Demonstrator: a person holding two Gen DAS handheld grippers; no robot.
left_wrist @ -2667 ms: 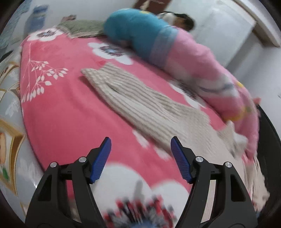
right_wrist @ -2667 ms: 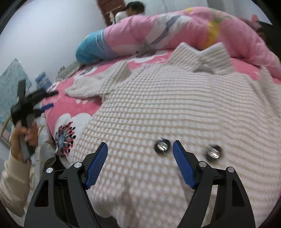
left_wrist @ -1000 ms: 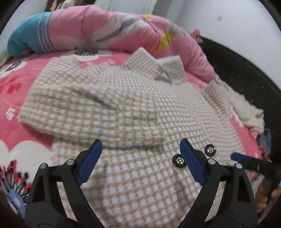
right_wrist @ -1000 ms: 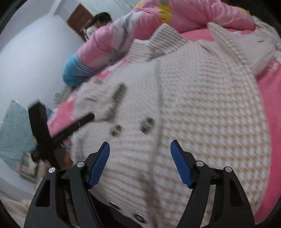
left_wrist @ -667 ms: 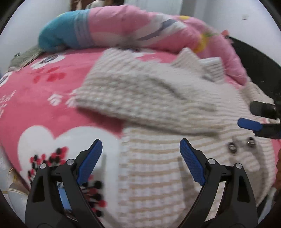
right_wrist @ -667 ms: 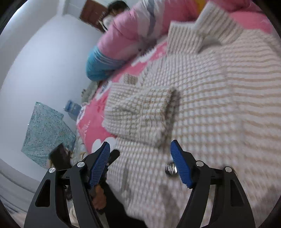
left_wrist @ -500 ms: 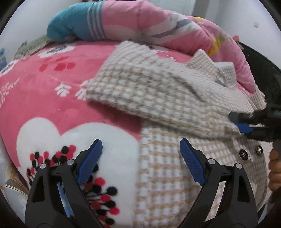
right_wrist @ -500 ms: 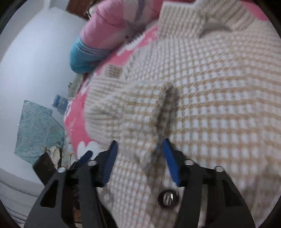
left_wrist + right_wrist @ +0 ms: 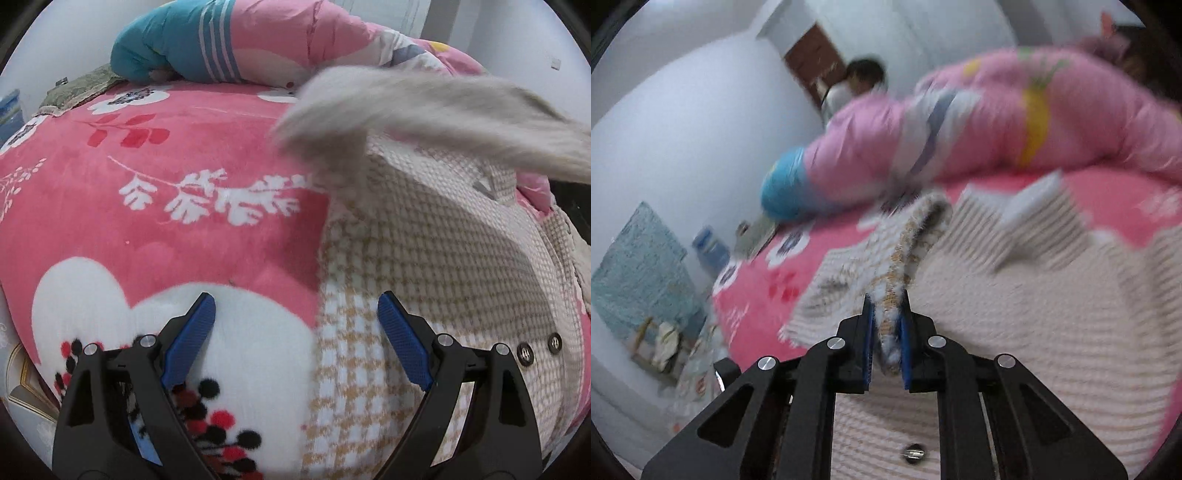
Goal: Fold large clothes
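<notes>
The right hand-held gripper (image 9: 886, 332) was raised above the bed (image 9: 184, 229) and pointed downward at a slant. Its jaws were closing, and the sleeve (image 9: 908, 236) of the checked jacket (image 9: 1052, 314) was pinched between the blue pads (image 9: 868, 347), the cloth rising in a ridge from the jaws toward the collar (image 9: 1030, 206). In the left wrist view the same sleeve (image 9: 424, 114) was seen lifted and blurred, hanging across the upper part of the jacket (image 9: 424, 258).

The left hand-held gripper (image 9: 295, 343) was held low over the near edge of the bed, tilted downward, with its jaws spread wide and nothing between them. One pad was seen over the pink flowered blanket (image 9: 147, 177), the other over the jacket's side hem. The jacket was spread flat on the blanket, two snap buttons (image 9: 539, 347) showing near its front edge. A rolled pink quilt (image 9: 277, 40) was laid along the far side of the bed. No containers were seen.
</notes>
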